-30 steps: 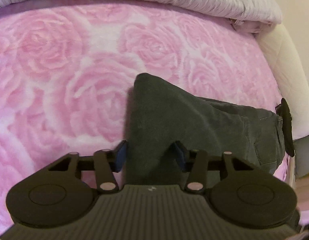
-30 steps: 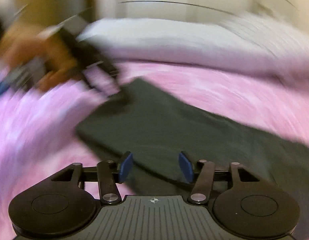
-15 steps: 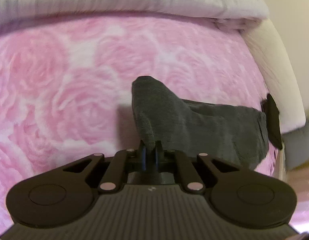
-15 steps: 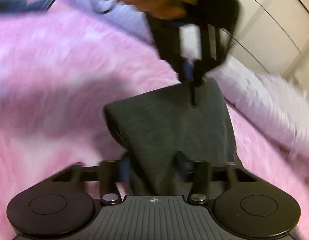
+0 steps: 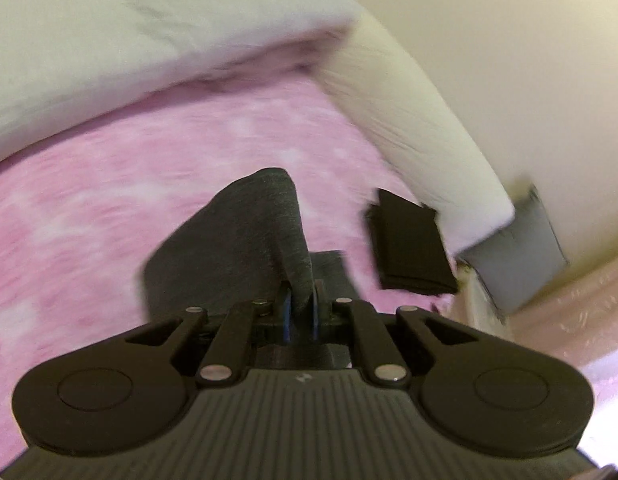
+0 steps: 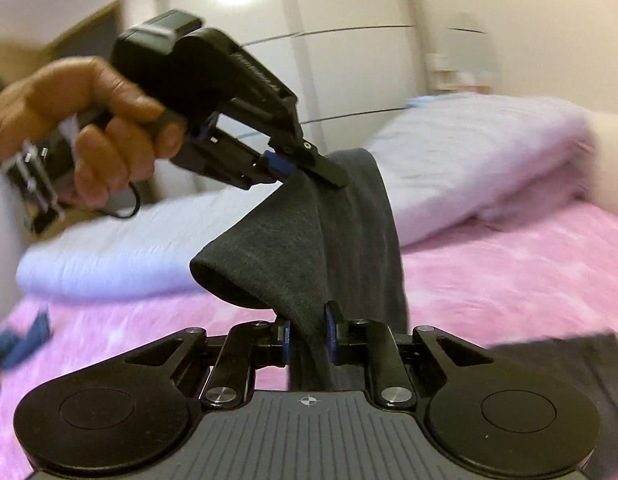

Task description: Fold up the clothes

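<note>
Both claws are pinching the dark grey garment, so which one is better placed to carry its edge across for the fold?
Probably the left claw: it holds the garment raised above the pink bedspread.

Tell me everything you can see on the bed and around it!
Trousers: one, dark grey, lifted off the bed, pinched by both grippers.
Blanket: one, pink, spread over the bed.
Duvet: one, white, bunched along the far side of the blanket.
Folded cloth: one, black, lying on the blanket near the bed's corner.
Blue thing: one, blurred, at the left edge on the blanket; cannot tell what it is.
Wardrobe: one, white, behind the bed.
Left gripper: one, black with blue pads, shut on the trousers' top edge.
Right gripper: one, black with blue pads, shut on the trousers lower down.
Hand: one, holding the left gripper's handle.
</note>
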